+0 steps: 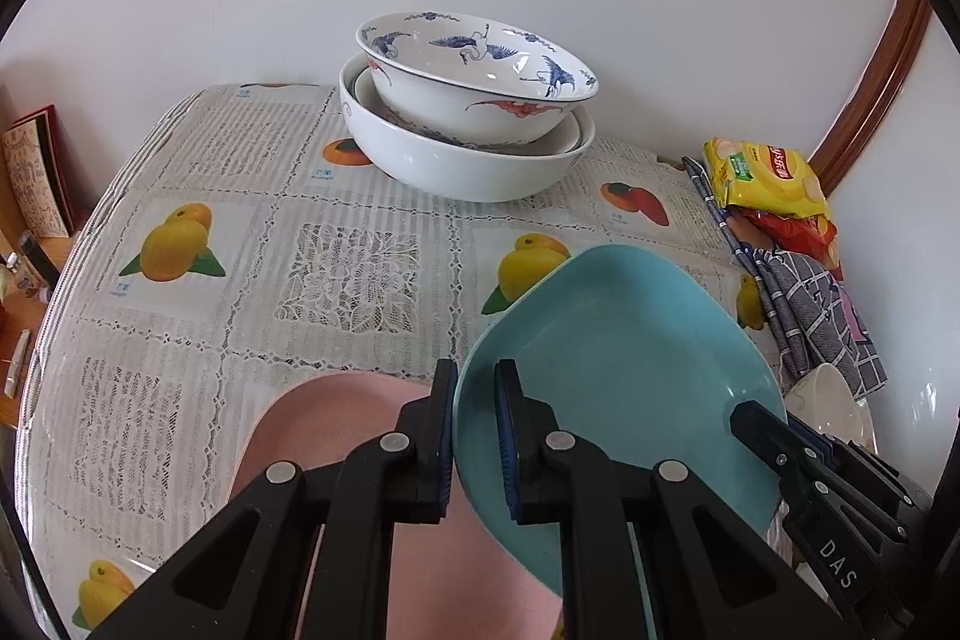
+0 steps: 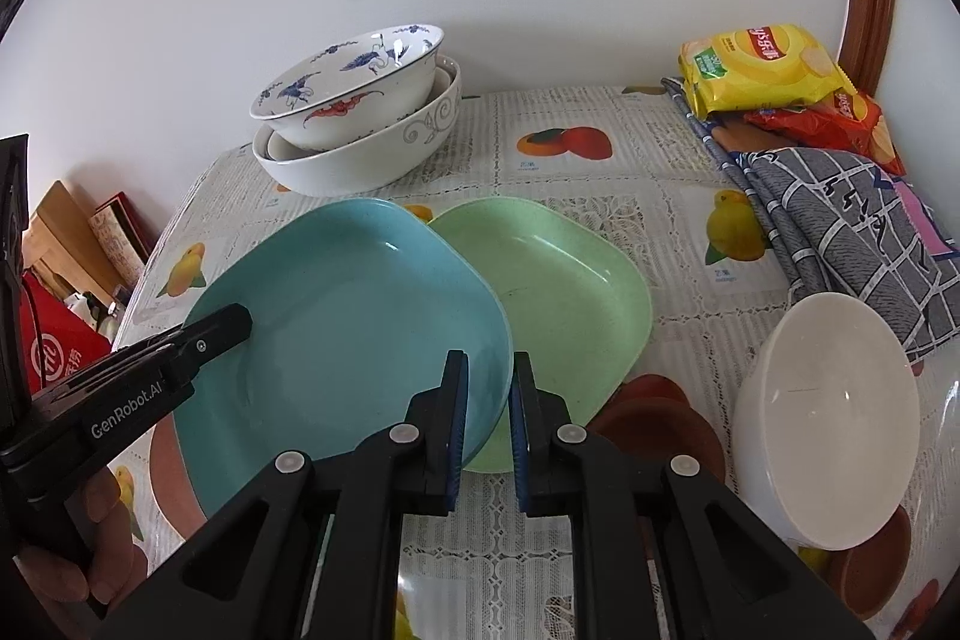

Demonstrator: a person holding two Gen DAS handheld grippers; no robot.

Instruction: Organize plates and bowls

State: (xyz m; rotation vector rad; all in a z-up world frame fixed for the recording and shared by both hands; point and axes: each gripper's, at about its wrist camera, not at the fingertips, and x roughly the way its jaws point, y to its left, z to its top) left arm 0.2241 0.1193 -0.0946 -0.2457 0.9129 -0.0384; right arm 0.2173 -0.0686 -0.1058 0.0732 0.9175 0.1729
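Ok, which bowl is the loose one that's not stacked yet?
Start at the fruit-print tablecloth and go to its near right corner, below the grey checked cloth. The plain white bowl lies there tilted. Unlike the stacked bowls by the wall, it's alone and unpatterned.

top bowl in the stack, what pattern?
White top bowl with blue cranes and clouds inside, red bats outside; clearest in the left wrist view.

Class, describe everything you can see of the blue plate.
The blue plate is a rounded-square, shallow dish, matte and plastic-looking, empty. It is tilted, overlapping the green plate and a pink plate. The left gripper and right gripper each clamp its rim on opposite sides.
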